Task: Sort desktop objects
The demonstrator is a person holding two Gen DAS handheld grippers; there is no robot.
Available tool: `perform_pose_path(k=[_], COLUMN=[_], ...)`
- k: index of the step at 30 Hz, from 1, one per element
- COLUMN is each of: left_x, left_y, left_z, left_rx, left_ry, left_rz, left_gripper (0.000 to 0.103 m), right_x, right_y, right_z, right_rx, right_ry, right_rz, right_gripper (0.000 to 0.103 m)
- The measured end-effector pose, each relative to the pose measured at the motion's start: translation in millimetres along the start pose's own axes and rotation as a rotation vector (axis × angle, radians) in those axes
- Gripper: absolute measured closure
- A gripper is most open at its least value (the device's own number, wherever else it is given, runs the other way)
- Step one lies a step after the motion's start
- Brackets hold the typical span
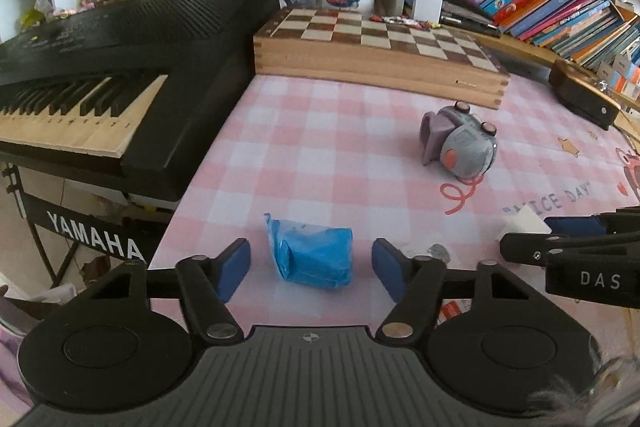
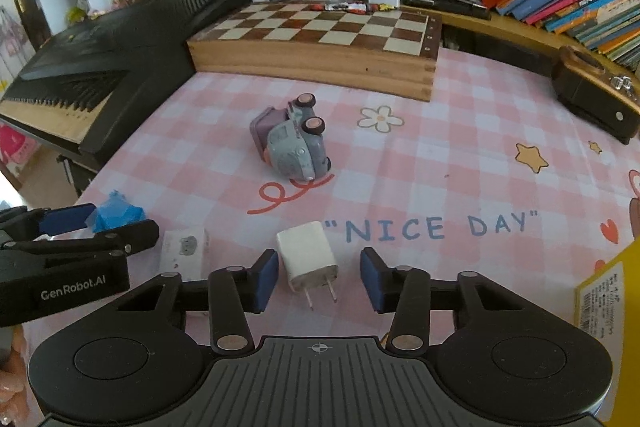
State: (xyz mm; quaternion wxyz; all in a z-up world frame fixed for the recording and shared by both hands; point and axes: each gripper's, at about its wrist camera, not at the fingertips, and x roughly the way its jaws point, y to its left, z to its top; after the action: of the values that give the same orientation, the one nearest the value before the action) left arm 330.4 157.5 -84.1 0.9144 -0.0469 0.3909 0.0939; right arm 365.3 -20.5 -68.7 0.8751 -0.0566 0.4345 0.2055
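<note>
A blue packet (image 1: 316, 259) lies on the pink checked table (image 1: 320, 155), between the spread fingers of the left hand-held gripper (image 1: 311, 269), touching neither pad. A white charger plug (image 2: 307, 261) lies prongs toward the camera between the parted fingers of the right hand-held gripper (image 2: 319, 277), just beside its left pad. A grey toy car (image 2: 294, 143) lies tipped farther back, before the chessboard box (image 2: 316, 43).

Tablecloth (image 2: 460, 155): chessboard box (image 2: 316, 43) at rear; keyboard (image 1: 100, 75) to its left, off the cloth's left edge. Toy car (image 2: 294, 143) on its side, mid-cloth, before the box. Charger plug (image 2: 308, 259) nearer, right of sticker roll (image 2: 185, 247); wrapped packet (image 1: 316, 255) farthest left.
</note>
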Motion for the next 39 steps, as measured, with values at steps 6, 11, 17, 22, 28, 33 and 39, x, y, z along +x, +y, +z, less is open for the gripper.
perform_pose_path(k=[6,11,17,22,28,33,39], left_x=[1.3,-2.6,-27.1,-53.4,-83.2,-109.1,-141.5], left_y=[2.6,8.1,9.6,7.7,3.2,-1.8,4.0], left_z=[-0.5,0.2,2.0,0.7,-6.8,-19.4,-36.5], left_rx=[0.001,-0.024,-0.053,-0.07,-0.039,0.001,-0.009], left_ry=[-0.013,-0.016,-0.064,-0.104,-0.146,-0.166,-0.179], left_rz=[0.004,-0.015,-0.049,-0.086,-0.118,-0.151,-0.198], left_gripper=[0.061,0.066,0.067,0.067,0.067,0.067,0.067], right_x=[2.7,1.4,-13.8,-35.0,-62.9,-88.7,-121.2], right_y=[1.7,2.0,2.6,5.2,9.4,11.8,17.2], right_z=[0.9,1.1,-1.3,-7.4,-16.4,-25.4,-40.4], right_rx=[-0.023,-0.023,-0.004,-0.027,-0.066,-0.047,-0.04], right_ry=[-0.01,-0.01,-0.039,-0.078,-0.123,-0.146,-0.169], right_rz=[0.005,0.004,0.011,0.007,-0.003,0.013,0.027], right_gripper=[0.074,0.077,0.077,0.077,0.077,0.077,0.077])
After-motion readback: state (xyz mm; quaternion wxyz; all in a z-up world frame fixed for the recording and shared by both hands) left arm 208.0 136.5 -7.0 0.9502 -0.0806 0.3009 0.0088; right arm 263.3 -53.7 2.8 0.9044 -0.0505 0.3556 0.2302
